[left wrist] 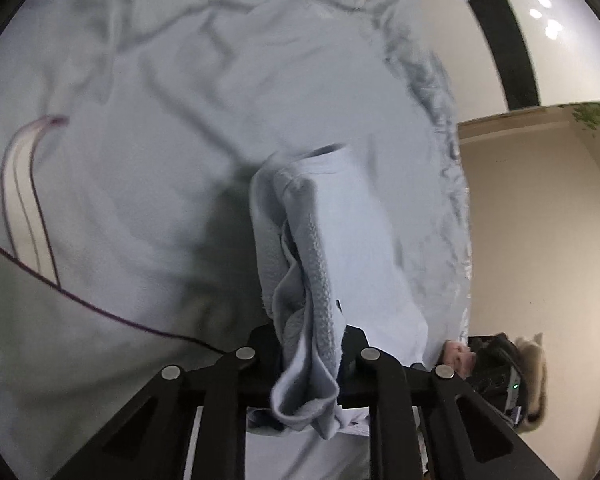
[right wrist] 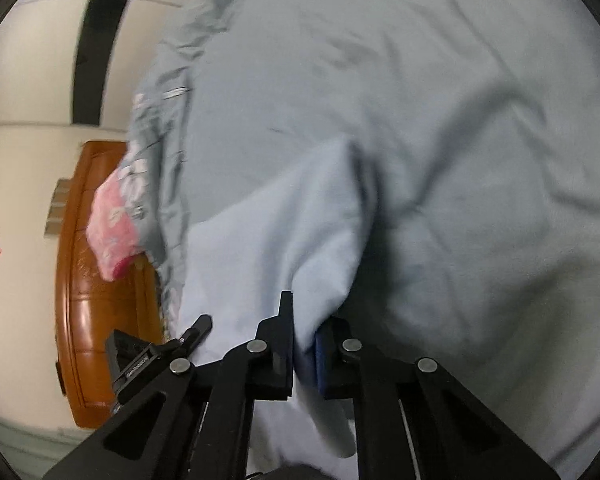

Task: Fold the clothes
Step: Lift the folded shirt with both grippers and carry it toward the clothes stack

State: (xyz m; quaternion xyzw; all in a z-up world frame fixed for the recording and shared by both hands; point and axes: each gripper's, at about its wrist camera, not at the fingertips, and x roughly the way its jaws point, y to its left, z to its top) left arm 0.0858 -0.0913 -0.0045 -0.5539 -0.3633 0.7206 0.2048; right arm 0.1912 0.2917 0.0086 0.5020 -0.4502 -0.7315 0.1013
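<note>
A pale blue garment (left wrist: pixel 340 216) is lifted above a grey-blue bed sheet (left wrist: pixel 160 168). In the left wrist view my left gripper (left wrist: pixel 312 344) is shut on a bunched edge of the garment, whose fleecy inner side shows between the black fingers (left wrist: pixel 356 344). In the right wrist view my right gripper (right wrist: pixel 306 344) is shut on another edge of the same garment (right wrist: pixel 268 248), which stretches away to the left and up over the sheet (right wrist: pixel 480 140). The cloth hides most of both fingertips.
A white strap with dark piping (left wrist: pixel 24 200) lies on the sheet at the left. A person's head with a headset (left wrist: pixel 496 376) is beyond the bed edge. A brown wooden headboard (right wrist: pixel 96 312) and a pink cloth (right wrist: pixel 116 224) sit left of the bed.
</note>
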